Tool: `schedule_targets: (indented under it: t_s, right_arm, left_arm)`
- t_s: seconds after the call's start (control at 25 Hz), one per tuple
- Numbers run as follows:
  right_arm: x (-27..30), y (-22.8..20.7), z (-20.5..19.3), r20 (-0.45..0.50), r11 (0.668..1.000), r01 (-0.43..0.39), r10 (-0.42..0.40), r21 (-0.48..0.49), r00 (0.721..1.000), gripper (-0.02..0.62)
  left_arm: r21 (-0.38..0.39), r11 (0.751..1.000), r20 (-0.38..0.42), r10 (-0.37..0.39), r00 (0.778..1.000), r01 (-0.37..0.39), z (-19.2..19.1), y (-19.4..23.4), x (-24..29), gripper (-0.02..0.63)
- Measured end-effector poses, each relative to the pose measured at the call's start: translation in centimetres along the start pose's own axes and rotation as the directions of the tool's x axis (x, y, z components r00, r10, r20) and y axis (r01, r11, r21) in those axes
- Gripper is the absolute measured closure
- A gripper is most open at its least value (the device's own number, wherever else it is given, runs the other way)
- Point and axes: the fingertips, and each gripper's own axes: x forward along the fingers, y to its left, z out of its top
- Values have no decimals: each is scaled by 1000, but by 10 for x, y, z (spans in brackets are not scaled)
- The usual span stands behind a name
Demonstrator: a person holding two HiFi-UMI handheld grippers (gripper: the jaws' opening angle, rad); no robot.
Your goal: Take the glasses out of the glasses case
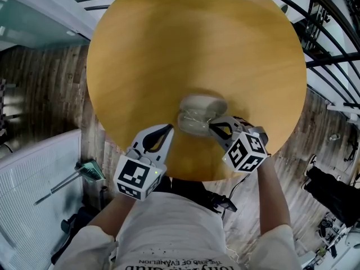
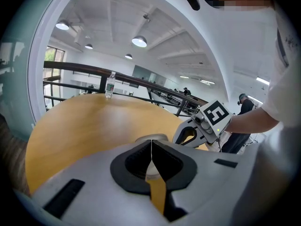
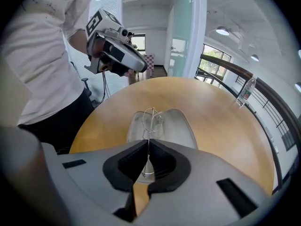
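Observation:
An open grey glasses case (image 1: 203, 102) lies near the front of the round wooden table (image 1: 191, 44). Thin wire-framed glasses (image 3: 151, 119) stand up out of the case (image 3: 178, 126), and my right gripper (image 3: 148, 142) is shut on their near end. In the head view the right gripper (image 1: 212, 125) sits at the case's right front edge, with the glasses (image 1: 196, 122) just visible. My left gripper (image 1: 169, 129) hovers a little to the left of the case, apart from it. Its jaws (image 2: 151, 142) meet with nothing between them, and the case's rim (image 2: 151, 138) shows just beyond.
A water bottle (image 2: 109, 84) stands at the table's far edge, by a dark railing (image 2: 84, 69); it also shows as the bottle (image 3: 246, 91) at the right. A white ribbed panel (image 1: 39, 173) is on the floor to the left. The table's front edge is close to my body.

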Motion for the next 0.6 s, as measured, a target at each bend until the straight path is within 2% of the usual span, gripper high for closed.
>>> schedule_targets:
  t_s: [0.32,0.6]
  right_arm:
    - [-30,11,26,82,994,77,-84,79,993,563]
    - [-68,24,52,164,975,160,-185,156,969,563]
  left_arm:
    - [60,998,45,-6,999,4,16,-10,-29,581]
    - [104,995,81,-15,997,6,27,-25,-52,581]
